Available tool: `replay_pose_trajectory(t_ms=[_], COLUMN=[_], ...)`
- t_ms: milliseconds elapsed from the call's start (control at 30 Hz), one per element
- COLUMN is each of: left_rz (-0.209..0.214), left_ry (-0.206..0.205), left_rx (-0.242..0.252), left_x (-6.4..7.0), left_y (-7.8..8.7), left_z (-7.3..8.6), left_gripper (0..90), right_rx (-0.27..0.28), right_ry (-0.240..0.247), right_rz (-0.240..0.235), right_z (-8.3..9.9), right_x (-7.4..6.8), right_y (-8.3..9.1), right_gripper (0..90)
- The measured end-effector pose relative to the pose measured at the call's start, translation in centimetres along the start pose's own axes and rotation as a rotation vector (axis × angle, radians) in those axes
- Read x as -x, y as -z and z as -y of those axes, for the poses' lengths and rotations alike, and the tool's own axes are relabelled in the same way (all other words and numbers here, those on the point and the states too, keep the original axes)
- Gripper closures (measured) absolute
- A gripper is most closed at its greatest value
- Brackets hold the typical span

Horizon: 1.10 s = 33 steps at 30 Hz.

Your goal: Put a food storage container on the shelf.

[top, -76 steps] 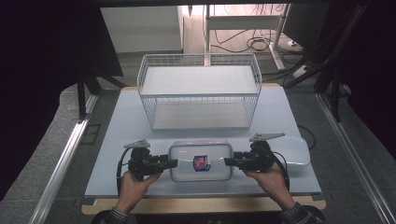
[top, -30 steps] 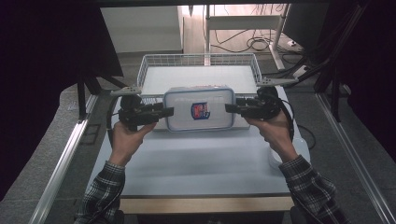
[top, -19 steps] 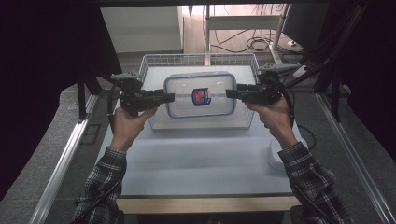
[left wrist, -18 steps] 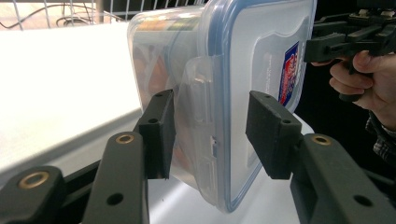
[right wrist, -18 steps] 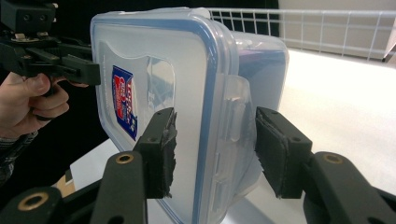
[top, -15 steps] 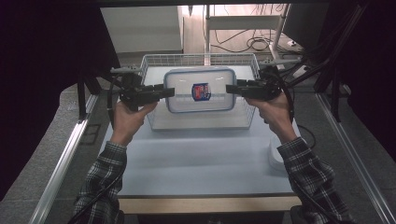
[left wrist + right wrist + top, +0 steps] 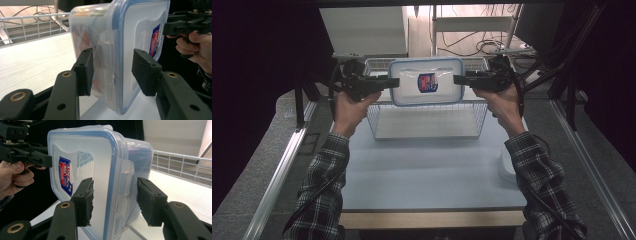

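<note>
container point(image 7: 427, 81) held above basket point(image 7: 427, 120), end latches between jaws of left gripper point(image 7: 384, 83) and right gripper point(image 7: 460, 79), both gripping.

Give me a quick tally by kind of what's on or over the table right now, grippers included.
Grippers: 2, left gripper and right gripper
Lidded plastic containers: 1, the container held between them above the basket
Wire baskets: 1, the basket
White objects at the table's right edge: 1, white object, kind unclear
Total: 5
</note>
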<state>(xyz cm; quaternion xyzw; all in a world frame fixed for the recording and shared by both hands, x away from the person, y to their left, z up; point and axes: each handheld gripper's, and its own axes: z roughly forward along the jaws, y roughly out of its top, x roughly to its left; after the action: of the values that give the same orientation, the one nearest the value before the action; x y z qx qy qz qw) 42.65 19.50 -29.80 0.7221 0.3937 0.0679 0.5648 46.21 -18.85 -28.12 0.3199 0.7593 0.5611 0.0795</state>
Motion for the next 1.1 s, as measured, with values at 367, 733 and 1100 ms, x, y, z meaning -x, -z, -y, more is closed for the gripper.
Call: replay_pose_trajectory(t_ms=[367,733,1100], left_rz=[-0.020,-0.048,-0.072], left_ry=[0.050,0.040,0.065], left_rx=[0.010,0.017,0.005], left_x=[-2.0,-2.3,-2.9], left_y=[-1.2,-1.8,-2.6], left_z=[-0.1,0.2,0.5], left_gripper=[50.7,49.1,37.7], right_rx=[-0.027,-0.025,-0.083], right_ry=[-0.046,-0.066,-0.014], right_rz=[0.013,0.029,0.126], right_z=[0.0,0.1,0.6], right_x=[1.4,2.2,2.0], right_y=[-1.9,-2.8,-4.1], right_gripper=[48.7,46.8,44.9])
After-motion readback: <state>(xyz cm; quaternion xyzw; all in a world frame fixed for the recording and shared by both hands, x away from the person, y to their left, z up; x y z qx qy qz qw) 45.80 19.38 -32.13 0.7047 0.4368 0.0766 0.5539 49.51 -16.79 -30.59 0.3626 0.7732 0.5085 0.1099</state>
